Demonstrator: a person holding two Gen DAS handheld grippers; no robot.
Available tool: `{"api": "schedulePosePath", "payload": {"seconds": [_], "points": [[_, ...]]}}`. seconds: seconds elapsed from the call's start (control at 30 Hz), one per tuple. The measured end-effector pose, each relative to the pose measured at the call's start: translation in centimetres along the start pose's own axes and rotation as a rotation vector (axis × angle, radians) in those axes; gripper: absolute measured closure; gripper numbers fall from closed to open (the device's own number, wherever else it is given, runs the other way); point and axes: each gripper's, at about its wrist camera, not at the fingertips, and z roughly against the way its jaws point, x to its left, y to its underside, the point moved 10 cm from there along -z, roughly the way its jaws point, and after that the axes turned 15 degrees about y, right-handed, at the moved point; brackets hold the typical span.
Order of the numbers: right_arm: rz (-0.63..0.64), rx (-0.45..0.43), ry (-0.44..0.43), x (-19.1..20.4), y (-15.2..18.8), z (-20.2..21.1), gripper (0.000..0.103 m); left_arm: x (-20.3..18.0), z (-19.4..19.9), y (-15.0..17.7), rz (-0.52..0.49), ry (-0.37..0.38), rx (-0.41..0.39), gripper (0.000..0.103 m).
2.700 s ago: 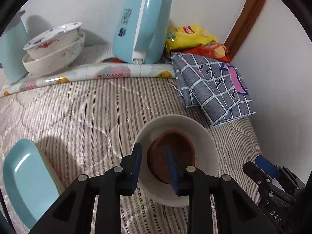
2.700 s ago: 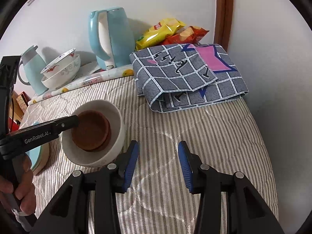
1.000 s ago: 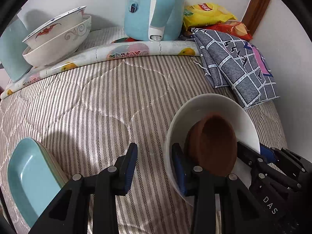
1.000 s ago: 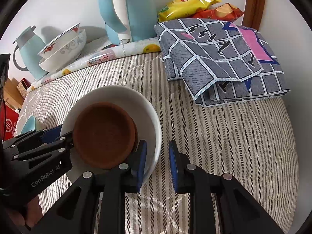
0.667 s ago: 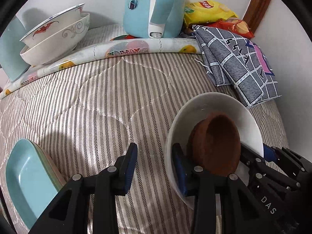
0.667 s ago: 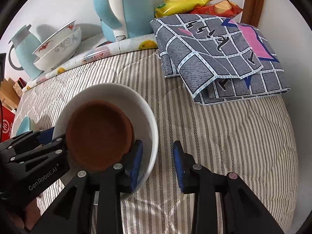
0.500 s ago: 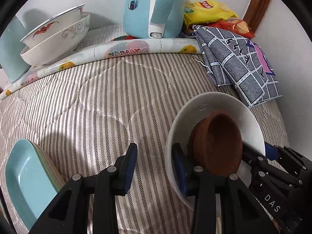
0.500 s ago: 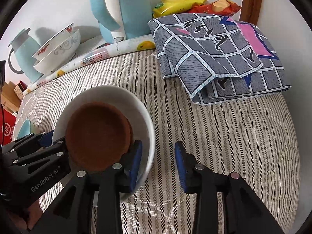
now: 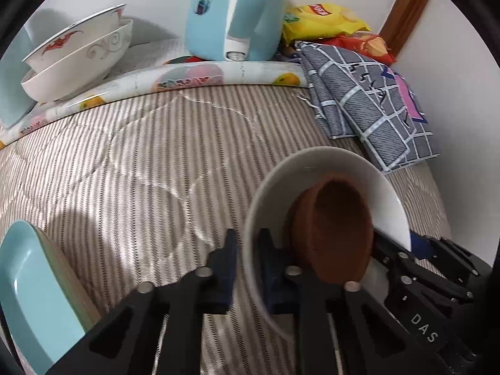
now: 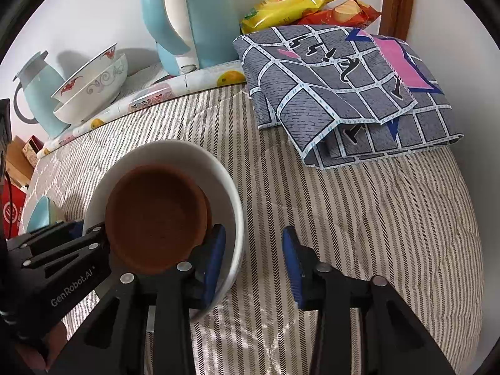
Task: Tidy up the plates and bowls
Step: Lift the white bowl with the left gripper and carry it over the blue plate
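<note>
A white bowl [image 9: 315, 168] with a brown clay dish [image 9: 340, 225] inside is tilted above the striped quilt [image 9: 140, 168]. My left gripper [image 9: 248, 268] is shut on the bowl's near rim. In the right wrist view the white bowl [image 10: 225, 181] and brown dish [image 10: 156, 215] sit at lower left. My right gripper [image 10: 253, 265] is open, its left finger inside the bowl's rim and its right finger outside, well apart from it. Two stacked patterned bowls [image 9: 78, 59] stand at the back left. A light-blue plate [image 9: 28, 287] lies at the lower left.
A light-blue kettle [image 9: 234, 12] stands at the back on a fruit-print mat [image 9: 187, 76]. A folded checked cloth [image 10: 343, 93] and snack bags [image 10: 300, 3] lie at the back right. A blue jug [image 10: 37, 90] stands at the far left. White walls close the back and right.
The left gripper closed on the bowl's rim and lifted and tilted it. The right gripper came to the opposite rim, narrowed around it, then opened wider over the last half second.
</note>
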Motion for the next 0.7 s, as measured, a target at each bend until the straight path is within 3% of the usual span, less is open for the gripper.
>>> {"api": "schedulePosePath", "payload": {"seconds": [0.17, 0.3, 0.7], "points": [[-0.031, 0.014, -0.037, 0.22, 0.14, 0.01, 0.080, -0.22, 0.02, 0.06, -0.026, -0.020, 0.004, 0.092], [-0.020, 0.003, -0.018, 0.74, 0.10, 0.23, 0.090, -0.11, -0.05, 0.14, -0.018, -0.022, 0.005, 0.092], [-0.037, -0.008, -0.011, 0.72, 0.05, 0.33, 0.090, -0.21, 0.05, 0.14, -0.026, -0.026, -0.006, 0.092]]}}
